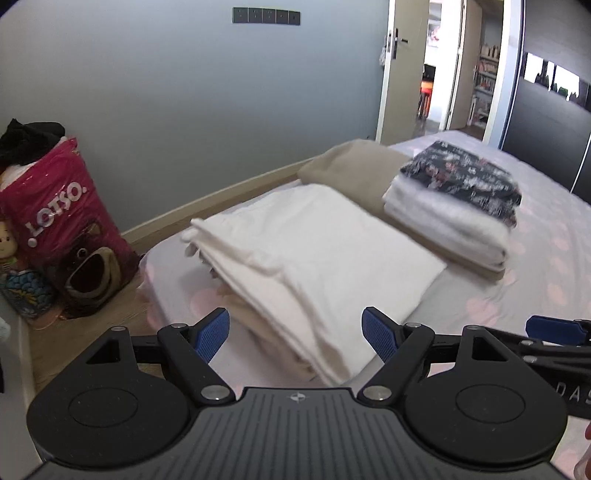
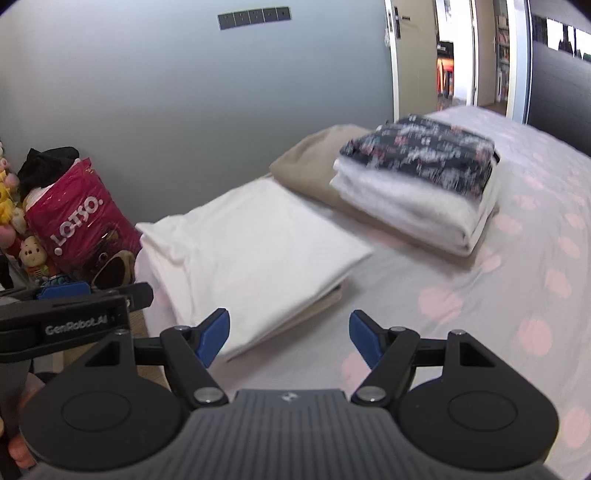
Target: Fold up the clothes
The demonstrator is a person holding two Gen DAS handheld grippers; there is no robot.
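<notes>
1. Both hand-held tools are tilting downward over the near end of the bed, side by side; at the lower left edge of the right wrist view a bit of the person's hand (image 2: 18, 448) is showing beside the left tool's black body.
2. The left gripper (image 1: 295, 334), black with blue ribbed pads, is standing wide open and gripping nothing; the near corner of the folded cream-white garment (image 1: 306, 258) is lying below and between its fingers, with no pad pressing on it.
3. The right gripper (image 2: 290, 338), of the same black and blue build, is also standing wide open and empty, hovering over bare sheet just to the right of that garment's near edge (image 2: 255, 251).
4. The folded cream-white garment is lying flat on the near left part of the bed (image 1: 546, 266), which is wearing a pale grey sheet with pink dots.
5. Just behind it, a stack of folded clothes is sitting: a dark floral-print piece (image 2: 421, 155) on top, a folded white piece (image 2: 413, 206) beneath, and a flat beige cloth (image 2: 310, 162) at the bottom, reaching out toward the wall.
6. On the floor left of the bed, a magenta plastic bag printed "LOTSO" (image 1: 62, 214) is standing against the grey-blue wall (image 1: 184, 92), with black fabric on top and soft toys (image 2: 31, 254) beside it.
7. A dark row of wall switches (image 1: 266, 16) is sitting high on the wall, and an open doorway (image 1: 439, 66) is showing beyond the bed's far end.
</notes>
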